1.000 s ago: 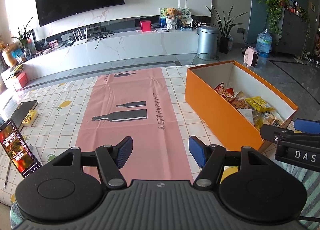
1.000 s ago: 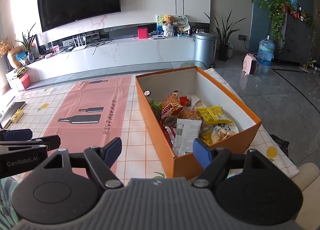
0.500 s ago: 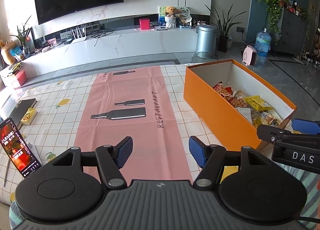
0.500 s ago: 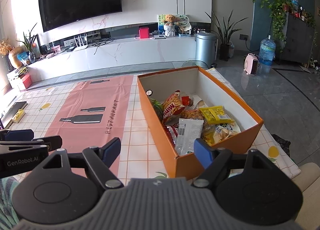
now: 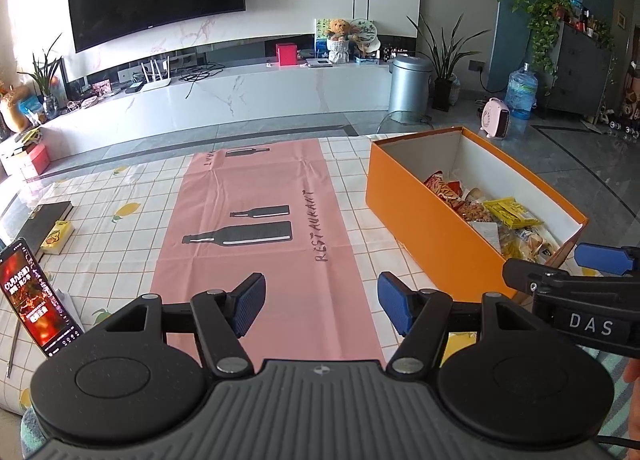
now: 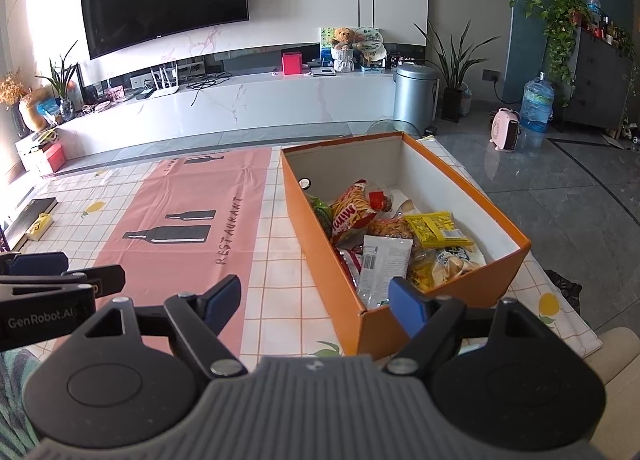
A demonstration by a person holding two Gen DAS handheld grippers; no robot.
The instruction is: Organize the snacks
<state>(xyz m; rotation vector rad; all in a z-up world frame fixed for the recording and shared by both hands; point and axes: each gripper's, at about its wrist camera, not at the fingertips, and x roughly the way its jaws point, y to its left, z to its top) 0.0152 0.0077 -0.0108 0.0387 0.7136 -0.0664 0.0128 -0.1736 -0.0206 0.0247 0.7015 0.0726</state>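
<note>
An orange box [image 6: 320, 236] stands on the table's right side and also shows in the left wrist view [image 5: 416, 228]. It holds several snack packets: a red-yellow chips bag [image 6: 352, 216], a yellow packet [image 6: 434, 228], a white packet [image 6: 382, 264]. My right gripper [image 6: 316, 300] is open and empty, over the table just before the box's near corner. My left gripper [image 5: 320, 302] is open and empty above the pink mat [image 5: 264, 228]. The right gripper's side shows in the left wrist view [image 5: 576, 292].
A phone [image 5: 34, 296] leans at the table's left edge, next to a yellow pack [image 5: 58, 236] and a dark book [image 5: 46, 216]. The table's right edge drops to the floor. A TV wall and low cabinet stand beyond.
Both grippers have drifted slightly back and up; the views shift a little. Both stay open and empty. Nothing on the table moved.
</note>
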